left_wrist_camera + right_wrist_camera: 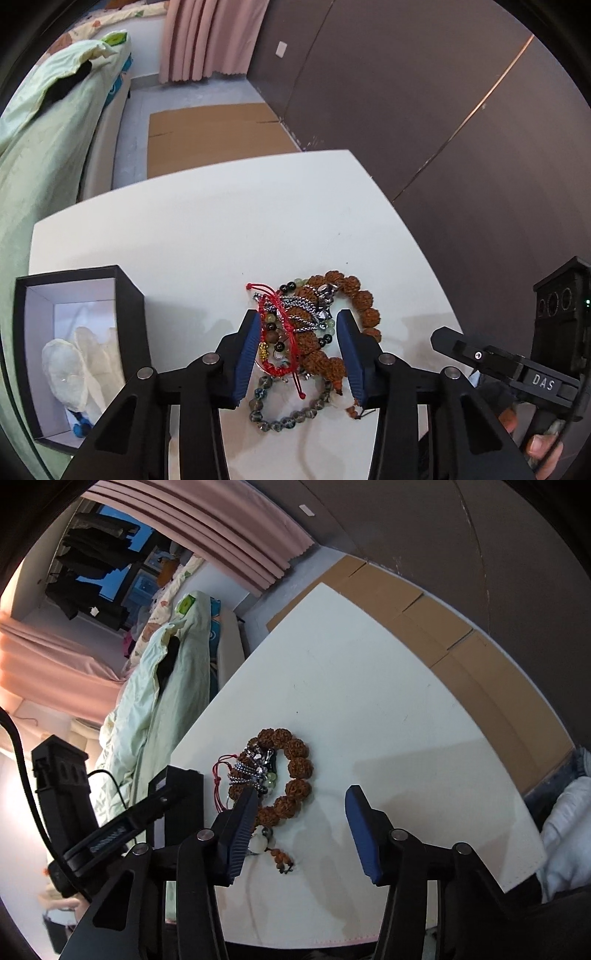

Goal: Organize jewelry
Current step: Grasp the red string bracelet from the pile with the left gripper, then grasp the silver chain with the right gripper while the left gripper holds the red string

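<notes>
A tangled pile of jewelry lies on the white table (pixel 192 229): a brown seed-bead bracelet (pixel 364 306), a red cord bracelet (pixel 273 332), a silver chain (pixel 299 314) and a dark stone-bead bracelet (pixel 284 419). My left gripper (pixel 301 332) is open, its blue pads (pixel 245 354) on either side of the pile, low over it. An open black box (pixel 74 354) with white padding stands to the left. In the right wrist view the pile (pixel 291 771) lies ahead and left of my open, empty right gripper (pixel 301 806).
The right gripper body (pixel 535 376) shows at the right of the left wrist view. A bed with green bedding (pixel 40 147) runs along the table's left. Cardboard (pixel 214 136) lies on the floor beyond. A dark wall (pixel 443 110) is at the right.
</notes>
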`<move>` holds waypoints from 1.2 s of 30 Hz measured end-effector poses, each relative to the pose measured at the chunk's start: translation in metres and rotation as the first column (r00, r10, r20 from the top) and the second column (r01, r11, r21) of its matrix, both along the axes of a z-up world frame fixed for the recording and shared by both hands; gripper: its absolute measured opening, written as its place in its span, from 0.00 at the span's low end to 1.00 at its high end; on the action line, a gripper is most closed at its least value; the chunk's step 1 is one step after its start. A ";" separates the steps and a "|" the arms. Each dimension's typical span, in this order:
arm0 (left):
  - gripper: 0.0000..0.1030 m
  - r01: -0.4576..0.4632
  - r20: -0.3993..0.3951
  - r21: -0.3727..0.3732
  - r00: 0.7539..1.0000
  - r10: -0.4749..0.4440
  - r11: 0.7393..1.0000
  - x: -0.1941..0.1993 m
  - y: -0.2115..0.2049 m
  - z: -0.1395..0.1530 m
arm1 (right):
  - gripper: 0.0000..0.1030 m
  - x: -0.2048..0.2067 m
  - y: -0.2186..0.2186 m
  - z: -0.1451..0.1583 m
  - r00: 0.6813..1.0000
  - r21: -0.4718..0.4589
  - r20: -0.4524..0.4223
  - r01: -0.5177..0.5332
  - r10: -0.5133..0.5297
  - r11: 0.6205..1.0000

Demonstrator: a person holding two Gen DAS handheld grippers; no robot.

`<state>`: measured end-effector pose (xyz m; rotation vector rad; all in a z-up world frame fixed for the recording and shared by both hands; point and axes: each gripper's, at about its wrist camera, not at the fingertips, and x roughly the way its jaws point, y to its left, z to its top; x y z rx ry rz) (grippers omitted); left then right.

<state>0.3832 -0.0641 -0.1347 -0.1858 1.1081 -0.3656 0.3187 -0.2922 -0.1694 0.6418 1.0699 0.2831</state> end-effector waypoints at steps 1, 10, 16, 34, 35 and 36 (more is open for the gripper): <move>0.40 -0.001 -0.007 0.006 1.000 0.001 1.000 0.001 -0.001 -0.004 | 0.50 0.002 0.001 -0.002 1.000 -0.003 0.000 -0.004 0.004 1.000; 0.05 -0.009 -0.049 -0.004 0.999 0.009 1.000 0.010 0.001 -0.021 | 0.42 0.019 0.022 -0.017 0.998 -0.040 -0.038 -0.041 0.039 0.998; 0.05 -0.013 -0.024 -0.037 1.000 0.012 0.999 0.007 0.007 -0.014 | 0.42 0.033 0.034 -0.022 0.998 -0.090 -0.050 -0.043 0.039 0.995; 0.05 -0.026 0.071 -0.120 0.997 0.034 0.992 -0.004 0.036 0.027 | 0.37 0.041 0.053 0.005 0.999 -0.215 0.039 -0.029 0.038 0.976; 0.05 -0.027 0.076 -0.123 0.996 0.037 0.992 -0.005 0.038 0.029 | 0.37 0.041 0.056 0.009 0.997 -0.204 0.053 -0.039 0.051 0.978; 0.05 -0.029 0.082 -0.127 0.996 0.040 0.991 -0.005 0.041 0.031 | 0.37 0.043 0.059 0.011 0.996 -0.191 0.063 -0.053 0.066 0.980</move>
